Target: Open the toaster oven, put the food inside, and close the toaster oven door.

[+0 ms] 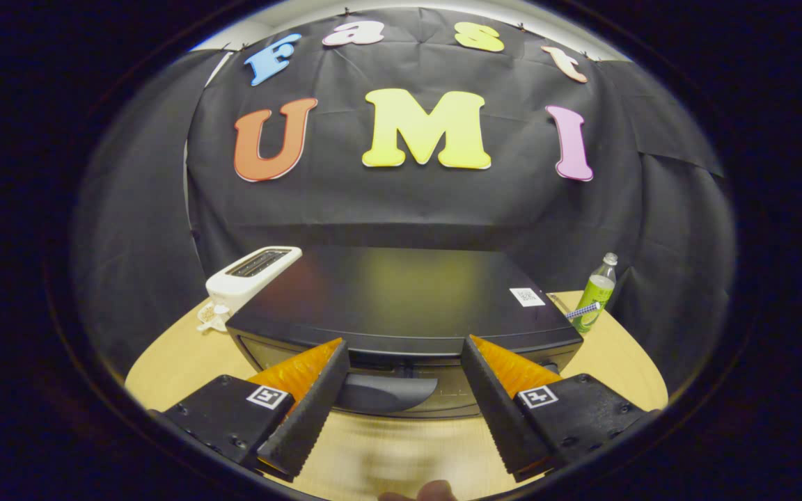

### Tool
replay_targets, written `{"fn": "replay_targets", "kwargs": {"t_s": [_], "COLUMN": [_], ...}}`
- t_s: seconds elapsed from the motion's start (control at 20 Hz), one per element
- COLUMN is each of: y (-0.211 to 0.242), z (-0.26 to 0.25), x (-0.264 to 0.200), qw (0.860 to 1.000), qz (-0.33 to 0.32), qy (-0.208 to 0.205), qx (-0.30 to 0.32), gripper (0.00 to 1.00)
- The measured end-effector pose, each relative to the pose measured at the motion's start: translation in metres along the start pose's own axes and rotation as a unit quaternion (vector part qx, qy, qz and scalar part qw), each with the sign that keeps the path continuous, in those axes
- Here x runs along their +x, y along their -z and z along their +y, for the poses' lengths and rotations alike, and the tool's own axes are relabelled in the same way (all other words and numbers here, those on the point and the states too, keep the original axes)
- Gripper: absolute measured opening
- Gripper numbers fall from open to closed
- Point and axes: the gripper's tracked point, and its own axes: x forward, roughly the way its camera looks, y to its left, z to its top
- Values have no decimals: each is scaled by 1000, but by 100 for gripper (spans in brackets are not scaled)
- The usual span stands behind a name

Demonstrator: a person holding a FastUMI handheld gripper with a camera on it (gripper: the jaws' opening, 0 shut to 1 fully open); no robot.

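While fingers (404,351) gape, one toaster oven (401,299), seemingly closed, one toaster (251,275), one bottle (596,293).

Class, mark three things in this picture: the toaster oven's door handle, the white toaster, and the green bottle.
door handle (388,392), gripper view, middle of the dark curved bar between the open fingers.
white toaster (253,275), gripper view, its top beside the slot.
green bottle (596,296), gripper view, its labelled body.
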Motion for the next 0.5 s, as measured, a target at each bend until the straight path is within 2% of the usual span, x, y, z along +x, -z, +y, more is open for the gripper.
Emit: {"fn": "replay_targets", "kwargs": {"t_s": [0.15, 0.5], "y": [1, 37], "z": [2, 5], "x": [-1, -31], "qw": [1000, 1000], "qz": [-12, 21], "qy": [-1, -7], "qx": [1, 13], "gripper": [100, 100]}}
